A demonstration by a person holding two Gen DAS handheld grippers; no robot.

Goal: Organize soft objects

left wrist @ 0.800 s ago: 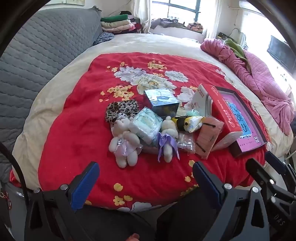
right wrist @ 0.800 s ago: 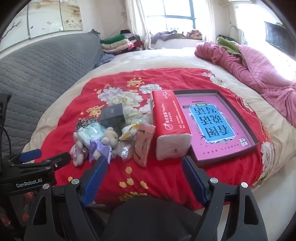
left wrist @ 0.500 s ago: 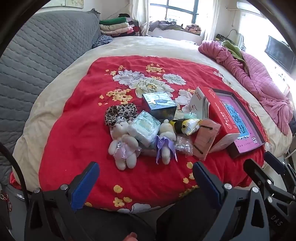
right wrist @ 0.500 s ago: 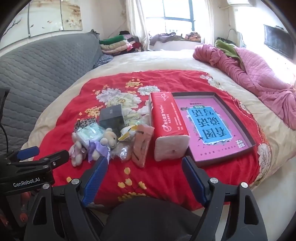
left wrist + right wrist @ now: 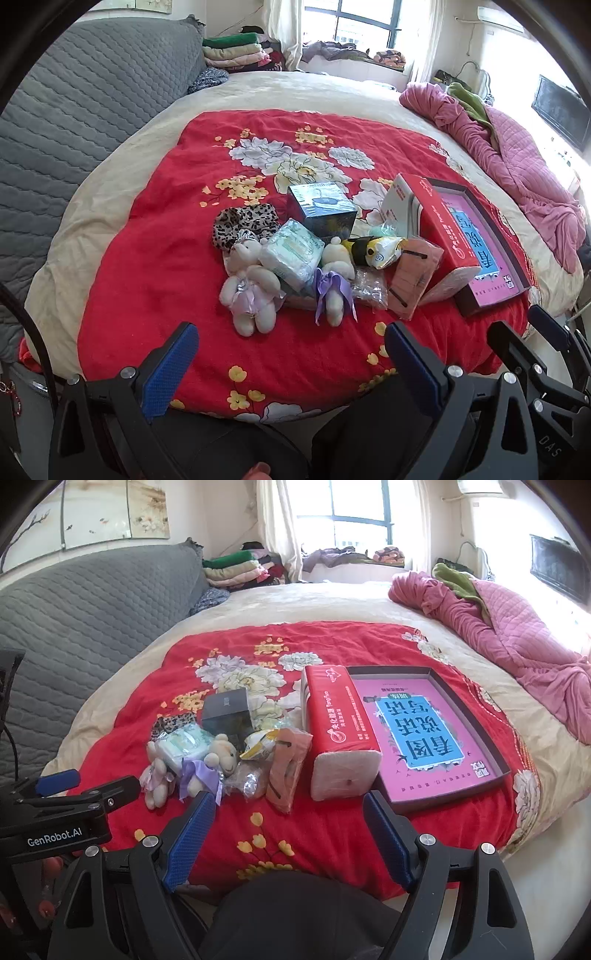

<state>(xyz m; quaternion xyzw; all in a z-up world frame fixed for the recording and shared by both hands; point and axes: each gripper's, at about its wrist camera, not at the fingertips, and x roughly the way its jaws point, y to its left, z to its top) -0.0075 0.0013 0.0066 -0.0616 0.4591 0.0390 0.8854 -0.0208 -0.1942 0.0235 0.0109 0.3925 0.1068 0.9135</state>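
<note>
A heap of small items lies on the red flowered blanket (image 5: 155, 258). In it are two cream teddy bears (image 5: 251, 284) (image 5: 334, 280), a pale green tissue pack (image 5: 293, 251), a leopard-print scrunchie (image 5: 243, 221), a yellow-black plush (image 5: 373, 247), a dark box (image 5: 323, 210) and a peach packet (image 5: 413, 277). To the right stand a red tissue pack (image 5: 338, 731) and a shallow box lid with a pink book (image 5: 421, 731). My left gripper (image 5: 288, 365) hangs open in front of the heap, nothing between its fingers. My right gripper (image 5: 288, 838) is open too, near the red tissue pack.
A grey quilted headboard (image 5: 74, 110) runs along the left. A crumpled pink quilt (image 5: 517, 155) lies at the right, folded clothes (image 5: 236, 568) at the back by the window. The cream bedspread (image 5: 295, 92) stretches beyond the blanket.
Both views have tilted up slightly, so the heap sits a little lower in frame. Nothing on the bed has moved and both grippers have stayed open.
</note>
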